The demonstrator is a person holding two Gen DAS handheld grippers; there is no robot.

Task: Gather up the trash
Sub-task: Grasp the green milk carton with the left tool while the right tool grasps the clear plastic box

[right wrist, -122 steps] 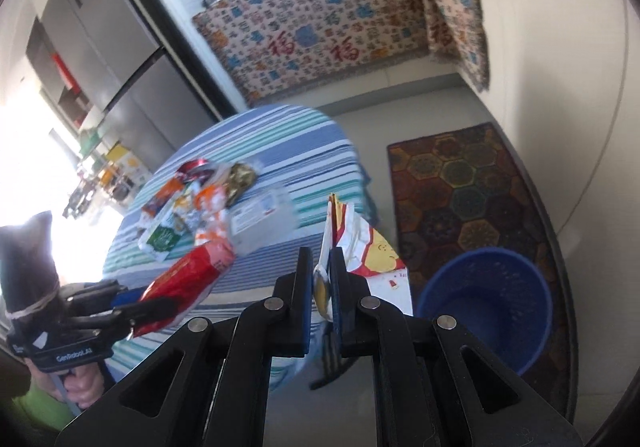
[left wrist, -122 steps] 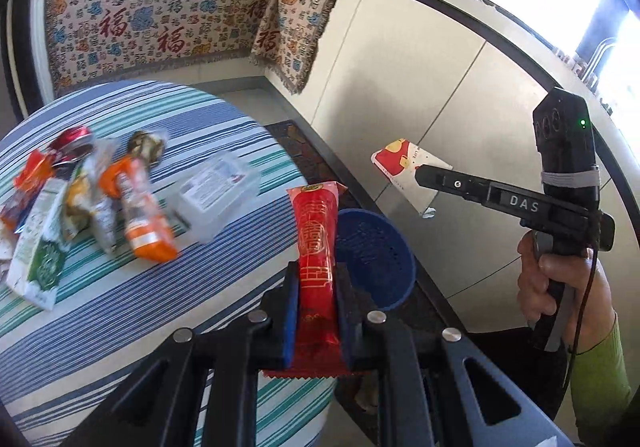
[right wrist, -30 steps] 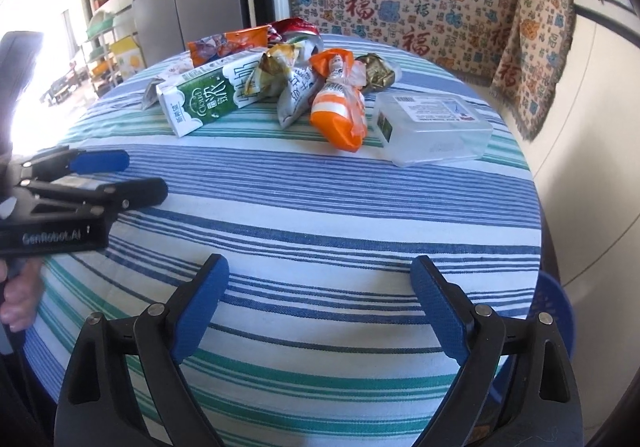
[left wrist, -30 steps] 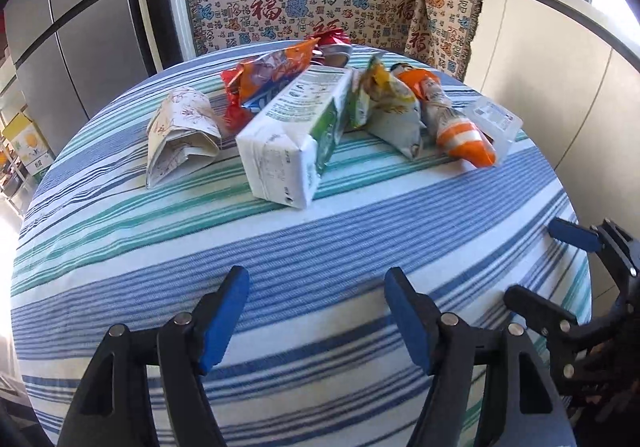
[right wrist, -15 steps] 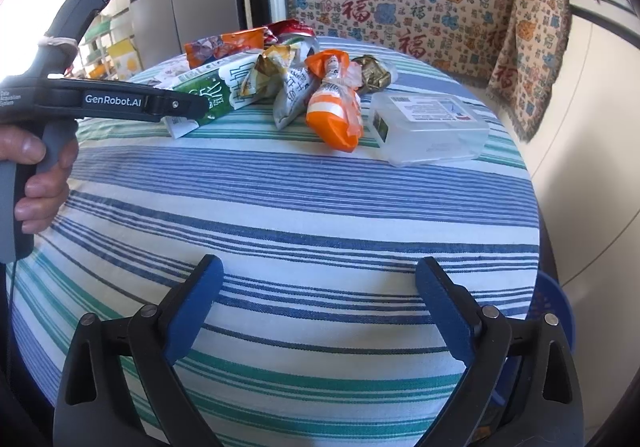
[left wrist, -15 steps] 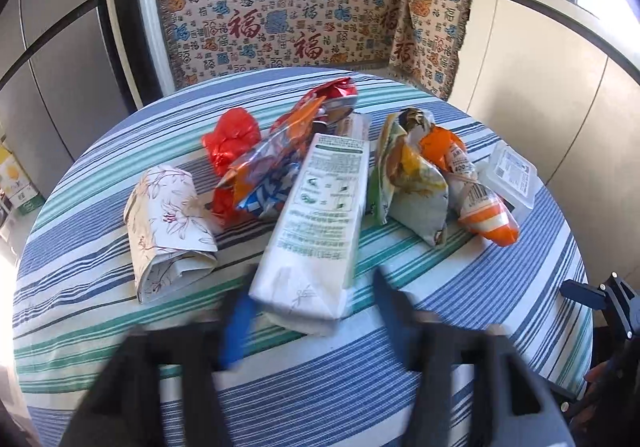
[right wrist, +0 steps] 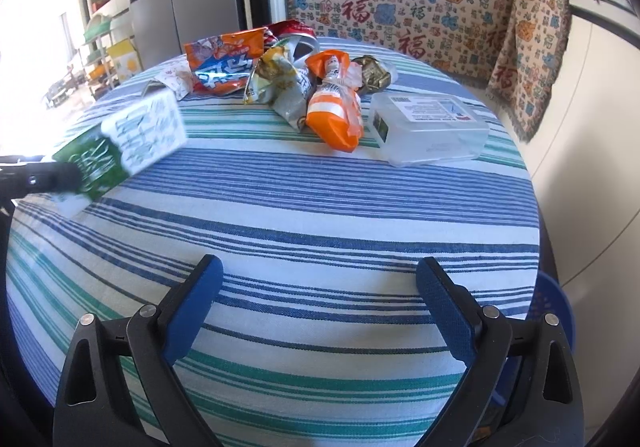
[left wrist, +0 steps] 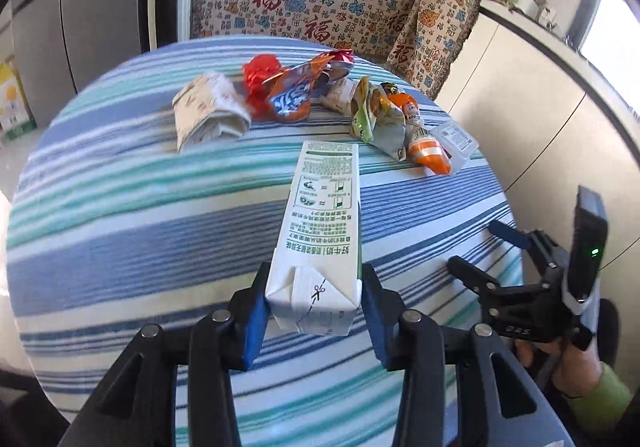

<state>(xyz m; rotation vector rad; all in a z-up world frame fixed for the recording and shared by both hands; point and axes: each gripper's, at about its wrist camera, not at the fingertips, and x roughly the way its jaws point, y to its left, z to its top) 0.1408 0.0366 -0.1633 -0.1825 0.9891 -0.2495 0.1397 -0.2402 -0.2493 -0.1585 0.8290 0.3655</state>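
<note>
Milk carton [left wrist: 320, 247] clamped at its folded end between both pads of the left gripper [left wrist: 314, 311], lifted clear of the striped table [left wrist: 140, 215]. From the right wrist, blurred, green face showing, left gripper mostly cut off. Right gripper [right wrist: 320, 299] spread wide, empty, over the table's near edge, remaining wrappers [right wrist: 332, 107] beyond.

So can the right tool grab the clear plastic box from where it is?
Probably yes. The right tool is open and empty, and the clear plastic box sits ahead of it with only bare striped tablecloth between them.
</note>
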